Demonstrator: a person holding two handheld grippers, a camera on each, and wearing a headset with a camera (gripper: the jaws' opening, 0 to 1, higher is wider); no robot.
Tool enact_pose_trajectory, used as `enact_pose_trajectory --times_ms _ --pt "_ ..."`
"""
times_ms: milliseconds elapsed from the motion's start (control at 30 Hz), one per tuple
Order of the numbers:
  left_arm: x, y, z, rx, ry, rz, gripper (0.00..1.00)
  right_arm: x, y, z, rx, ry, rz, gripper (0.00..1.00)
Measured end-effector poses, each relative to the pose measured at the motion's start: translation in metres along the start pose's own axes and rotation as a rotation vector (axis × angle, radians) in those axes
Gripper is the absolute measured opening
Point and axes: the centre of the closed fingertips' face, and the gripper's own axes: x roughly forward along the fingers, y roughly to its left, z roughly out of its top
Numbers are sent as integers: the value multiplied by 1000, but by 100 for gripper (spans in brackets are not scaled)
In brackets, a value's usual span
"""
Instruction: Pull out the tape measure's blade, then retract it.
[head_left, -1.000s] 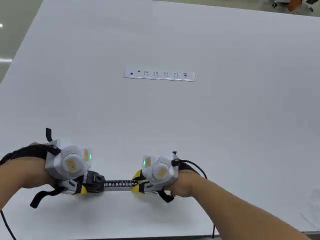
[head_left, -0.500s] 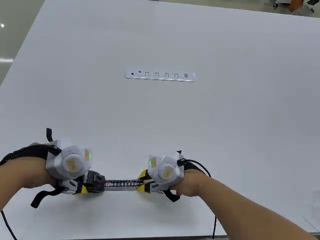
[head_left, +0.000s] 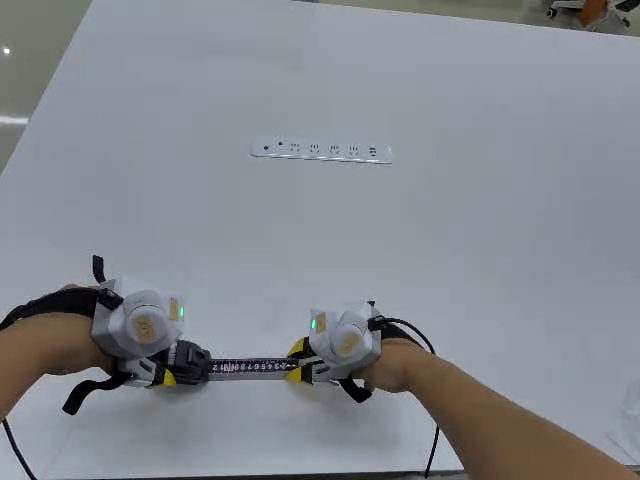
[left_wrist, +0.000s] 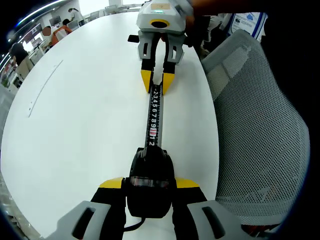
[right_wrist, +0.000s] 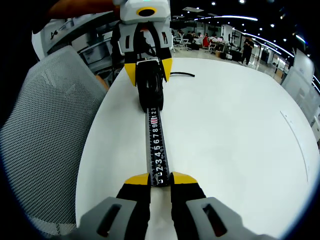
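Note:
The tape measure's black case (left_wrist: 150, 172) sits between the yellow-tipped jaws of my left gripper (left_wrist: 150, 183), which is shut on it. Its numbered blade (left_wrist: 154, 114) runs straight out, low over the white table, to my right gripper (right_wrist: 160, 179), which is shut on the blade's end. In the head view the left gripper (head_left: 166, 374) and case (head_left: 191, 362) are at the near left. From there the blade (head_left: 250, 367) spans across to the right gripper (head_left: 299, 371). About twelve numbered marks show on the blade (right_wrist: 156, 142).
A white power strip (head_left: 320, 151) lies further back on the table (head_left: 450, 230). The table's near edge runs just below both grippers. A grey mesh chair (left_wrist: 255, 130) stands beside that edge. A black cable (right_wrist: 181, 75) lies behind the left gripper.
My right gripper has moved to the right with the blade's end, so a longer stretch of blade is out. The left gripper and case have stayed put.

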Motion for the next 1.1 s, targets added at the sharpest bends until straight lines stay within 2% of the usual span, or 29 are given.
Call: enact_pose_trajectory --times_ms 1100 --pt "0 0 0 0 1 4 32 -19 -2 -20 17 7 -15 13"
